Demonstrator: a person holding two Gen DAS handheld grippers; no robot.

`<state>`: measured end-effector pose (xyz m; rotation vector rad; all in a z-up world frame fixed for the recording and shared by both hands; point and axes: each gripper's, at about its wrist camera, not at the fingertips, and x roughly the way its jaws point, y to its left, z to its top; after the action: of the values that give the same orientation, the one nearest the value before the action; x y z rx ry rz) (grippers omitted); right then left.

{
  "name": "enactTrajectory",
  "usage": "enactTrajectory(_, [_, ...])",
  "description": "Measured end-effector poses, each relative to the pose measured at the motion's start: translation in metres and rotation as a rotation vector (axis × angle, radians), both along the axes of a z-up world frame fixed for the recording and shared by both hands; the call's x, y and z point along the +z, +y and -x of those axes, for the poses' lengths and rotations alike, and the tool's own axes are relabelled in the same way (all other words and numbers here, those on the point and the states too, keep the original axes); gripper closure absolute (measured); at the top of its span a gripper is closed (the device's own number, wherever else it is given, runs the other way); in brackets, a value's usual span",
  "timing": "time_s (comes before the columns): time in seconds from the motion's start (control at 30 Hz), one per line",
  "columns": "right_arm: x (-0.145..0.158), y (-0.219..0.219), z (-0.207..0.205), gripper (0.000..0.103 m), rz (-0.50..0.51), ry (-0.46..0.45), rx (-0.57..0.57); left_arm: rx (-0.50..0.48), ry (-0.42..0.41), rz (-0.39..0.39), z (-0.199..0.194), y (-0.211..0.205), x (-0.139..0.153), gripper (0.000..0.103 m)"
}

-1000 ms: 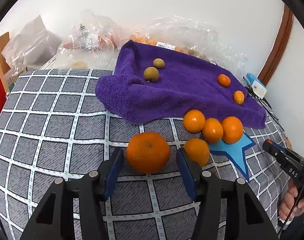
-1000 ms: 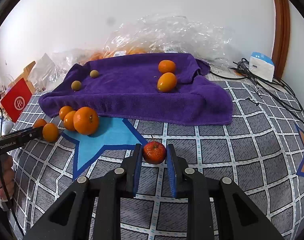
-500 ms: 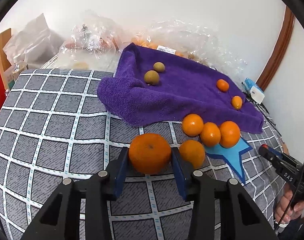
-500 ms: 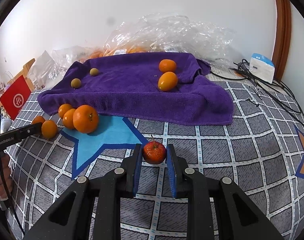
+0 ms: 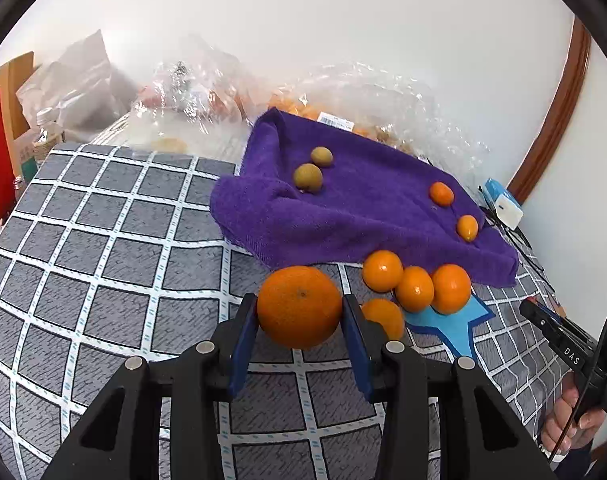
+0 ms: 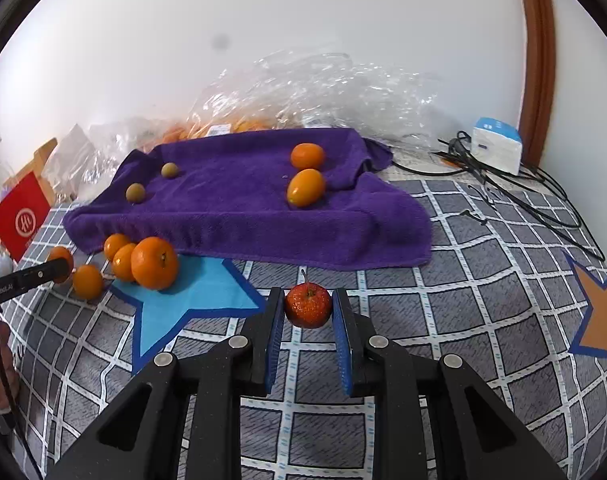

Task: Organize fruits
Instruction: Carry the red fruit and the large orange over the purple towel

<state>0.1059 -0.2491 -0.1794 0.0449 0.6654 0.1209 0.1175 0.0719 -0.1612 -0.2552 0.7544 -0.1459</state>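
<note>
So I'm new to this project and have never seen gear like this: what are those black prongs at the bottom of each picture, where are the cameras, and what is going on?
There is no robot. A person holds a hand-held clamp in each hand, and a wide-angle camera on each clamp looks forward along its two black fingers with blue pads.

In the left clamp's picture, the left gripper is shut on a large orange. In the right clamp's picture, the right gripper is shut on a small red fruit with a stem.

Both look over a grey checked cover. On it lies a purple towel carrying two small brownish fruits and two small orange ones. In front of the towel sits a cluster of oranges, partly on a blue star. Clear plastic bags lie behind.
</note>
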Motion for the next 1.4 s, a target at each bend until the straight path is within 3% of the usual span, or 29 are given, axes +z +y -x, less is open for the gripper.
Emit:
enactTrajectory(0.43, [0.003, -0.013, -0.004, 0.079, -0.042, 0.004, -0.052, 0.050, -0.035, 0.013, 0.003, 0.009, 0.007, 0.063])
enactTrajectory(0.57, [0.014, -0.017, -0.004, 0.079, -0.054, 0.006, -0.063, 0.040, -0.030, 0.066, 0.003, 0.015, 0.015, 0.063])
enactTrajectory(0.67, [0.031, -0.014, -0.004, 0.079, -0.019, -0.022, -0.062, 0.033, -0.045, 0.090, 0.002, 0.018, 0.032, 0.063])
enactTrajectory(1.07, [0.082, -0.002, -0.043, 0.079, -0.009, -0.084, -0.046, 0.018, -0.137, 0.019, -0.037, -0.001, 0.101, 0.063])
enactTrajectory(1.4, [0.082, 0.015, -0.103, 0.079, -0.070, -0.063, -0.020, 0.011, -0.078, 0.056, -0.100, -0.010, 0.078, 0.063])
